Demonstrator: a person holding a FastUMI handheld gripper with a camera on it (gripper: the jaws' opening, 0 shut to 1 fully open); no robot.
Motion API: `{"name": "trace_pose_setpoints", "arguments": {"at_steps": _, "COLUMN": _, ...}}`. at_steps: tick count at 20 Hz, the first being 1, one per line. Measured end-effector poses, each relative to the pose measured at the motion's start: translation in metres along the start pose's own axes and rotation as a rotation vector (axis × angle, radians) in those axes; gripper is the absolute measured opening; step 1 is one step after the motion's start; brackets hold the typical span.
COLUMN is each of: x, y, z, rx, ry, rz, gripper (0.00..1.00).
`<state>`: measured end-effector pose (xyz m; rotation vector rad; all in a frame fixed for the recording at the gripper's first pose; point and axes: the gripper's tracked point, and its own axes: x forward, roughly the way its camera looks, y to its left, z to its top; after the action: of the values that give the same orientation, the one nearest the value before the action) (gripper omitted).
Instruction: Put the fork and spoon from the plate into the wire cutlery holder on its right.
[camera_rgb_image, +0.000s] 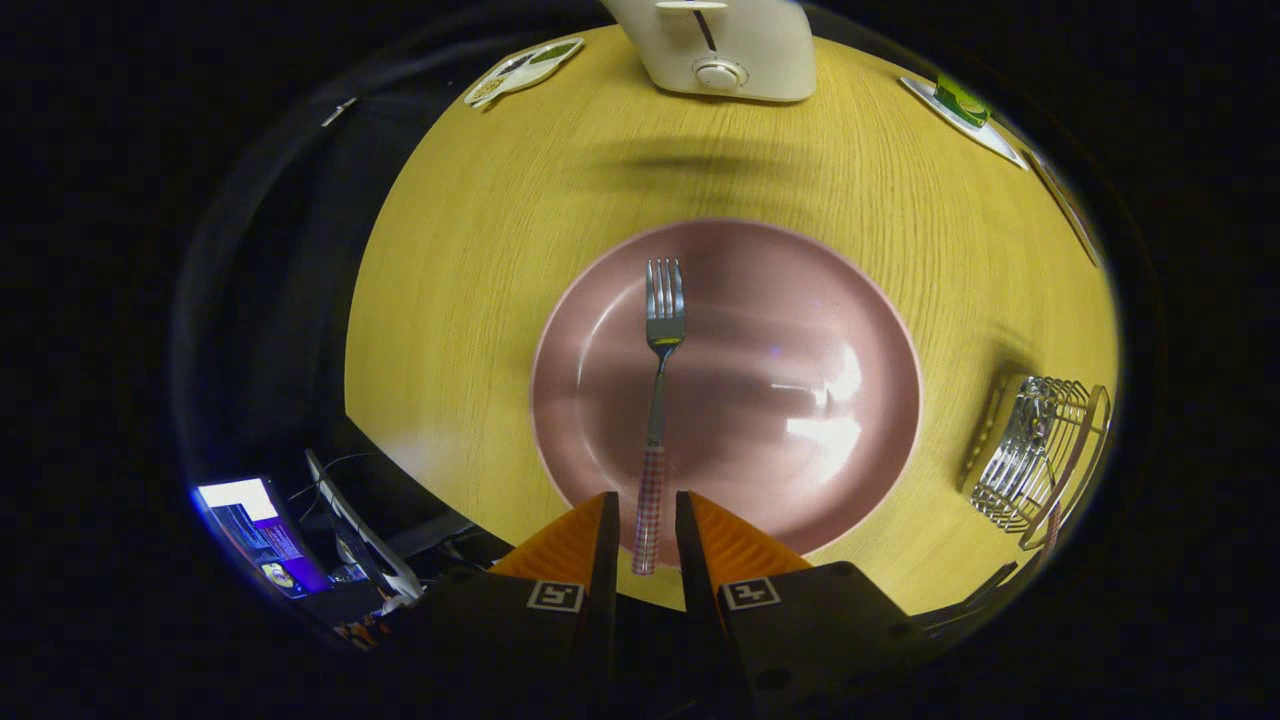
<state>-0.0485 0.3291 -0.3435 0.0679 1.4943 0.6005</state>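
Fork (663, 345) with a checked handle, lying along the middle of a pink plate (860, 320) on the wooden bench (470, 260), tines pointing away from the gripper (645, 505). The handle end sits between the two fingers, which stand close on either side of it with a thin gap showing on each; whether the pads already press on the handle cannot be told, so the grasp is judged as closing or just closed rather than secure. No spoon is seen on the plate. Wire cutlery holder (1040, 455) stands on the bench to the right of the plate, well apart from the fork, and appears to hold some metal cutlery already, which may be the spoon. A pale appliance (730, 45) stands at the far side of the bench, with flat cards near the far corners.

Risks from here, as a judgement: the grip falls on the very end of a long, slender handle, so the heavy tine end may droop or swing on lifting and the fork may slide out. A pinch that misses centre could skate the fork across the glossy plate. At the holder, tines may catch on the wires or on cutlery already inside.
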Motion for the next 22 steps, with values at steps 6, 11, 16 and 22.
{"name": "trace_pose_setpoints", "arguments": {"at_steps": 6, "x": 0.026, "y": -0.001, "z": -0.003, "rx": 0.008, "ry": 0.035, "rz": -0.039, "gripper": 0.35}}
{"name": "trace_pose_setpoints", "arguments": {"at_steps": 11, "x": 0.027, "y": -0.01, "z": -0.008, "rx": 0.025, "ry": 0.051, "rz": -0.042, "gripper": 0.13}}
{"name": "trace_pose_setpoints", "arguments": {"at_steps": 16, "x": -0.003, "y": -0.01, "z": -0.007, "rx": 0.026, "ry": 0.013, "rz": 0.014, "gripper": 0.13}}
{"name": "trace_pose_setpoints", "arguments": {"at_steps": 22, "x": -0.085, "y": -0.026, "z": -0.018, "rx": -0.029, "ry": -0.051, "rz": 0.058, "gripper": 0.13}}
